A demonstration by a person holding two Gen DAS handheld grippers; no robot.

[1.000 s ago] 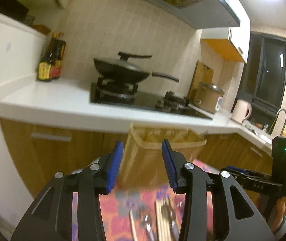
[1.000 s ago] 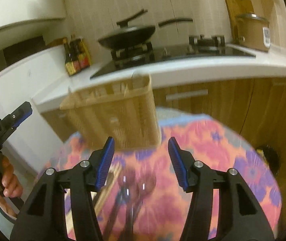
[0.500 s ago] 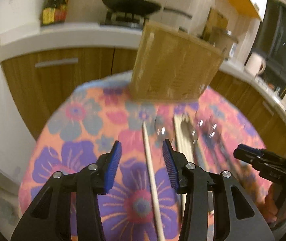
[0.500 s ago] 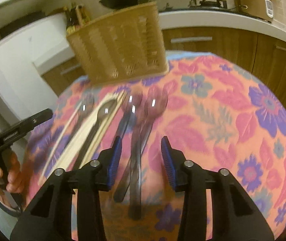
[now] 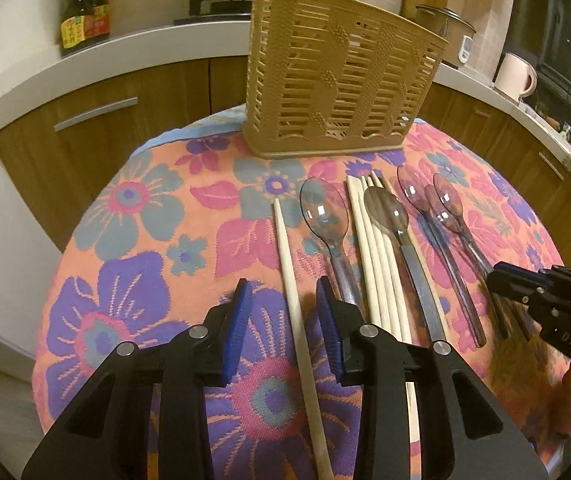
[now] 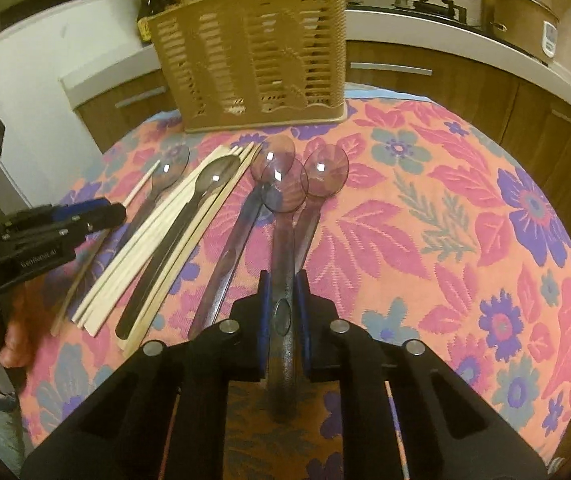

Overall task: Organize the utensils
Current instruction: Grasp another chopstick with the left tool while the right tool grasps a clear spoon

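A tan slotted utensil basket (image 5: pixel 337 76) stands at the far edge of the floral tablecloth; it also shows in the right wrist view (image 6: pixel 257 56). Several translucent plastic spoons and pale chopsticks lie in front of it. My left gripper (image 5: pixel 283 312) is open, its jaws straddling a single chopstick (image 5: pixel 291 280) low over the cloth. My right gripper (image 6: pixel 282 292) is shut on the handle of the middle purple spoon (image 6: pixel 283 208), whose bowl overlaps two neighbouring spoons. A chopstick bundle (image 6: pixel 165 240) with a spoon on top lies to its left.
The round table (image 6: pixel 465 240) is covered by an orange, pink and purple floral cloth. Behind it run wooden cabinets and a white counter (image 5: pixel 125 52) with sauce bottles, a stove with a pan, a rice cooker and a kettle.
Both grippers have tilted down and dropped to the table. The left now straddles the lone chopstick. The right has closed on the middle spoon's handle.
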